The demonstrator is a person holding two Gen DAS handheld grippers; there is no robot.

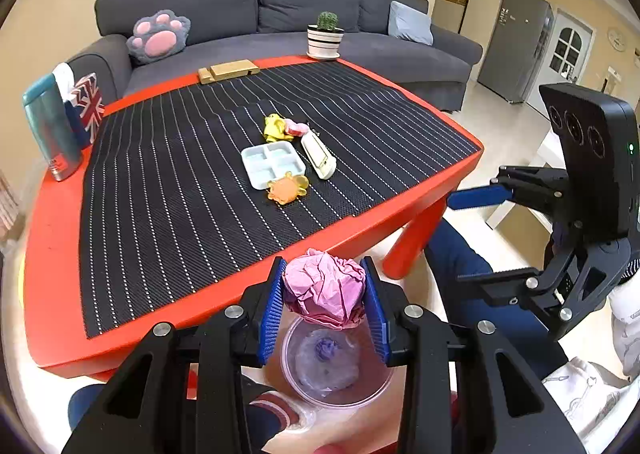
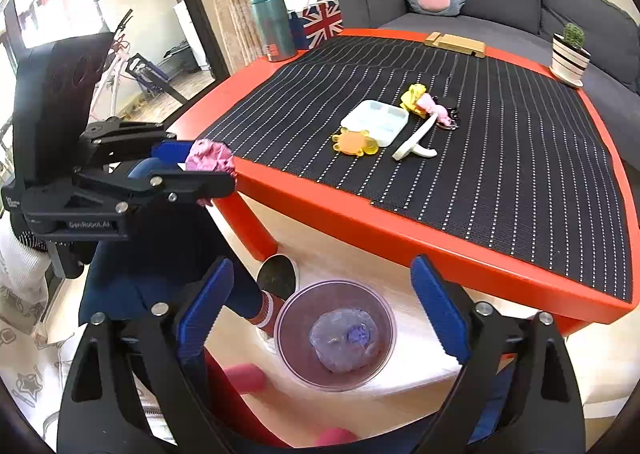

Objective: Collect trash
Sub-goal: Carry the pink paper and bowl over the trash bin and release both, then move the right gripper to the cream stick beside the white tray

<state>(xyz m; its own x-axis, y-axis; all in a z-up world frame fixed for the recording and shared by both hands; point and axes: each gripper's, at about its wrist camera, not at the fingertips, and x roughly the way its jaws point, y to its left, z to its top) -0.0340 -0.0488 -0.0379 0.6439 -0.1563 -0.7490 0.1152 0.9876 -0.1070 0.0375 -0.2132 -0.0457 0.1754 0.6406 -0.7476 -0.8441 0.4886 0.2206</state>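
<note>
With my left gripper (image 1: 324, 300) clamped on the pink paper ball (image 1: 325, 291), I needed to centre it above the bin (image 1: 374, 392) before letting go, while my right gripper (image 2: 320, 318) hung wide open and empty

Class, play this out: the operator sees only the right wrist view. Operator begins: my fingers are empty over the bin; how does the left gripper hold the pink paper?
Observer: The left gripper clamps the crumpled pink paper on both sides, between its blue fingers.
Operator: Is it above the bin?
Observer: Yes, the clear bin shows directly beneath the paper.
Operator: Anything behind the sofa's right end?
Observer: A grey fridge beside a white door.
</note>
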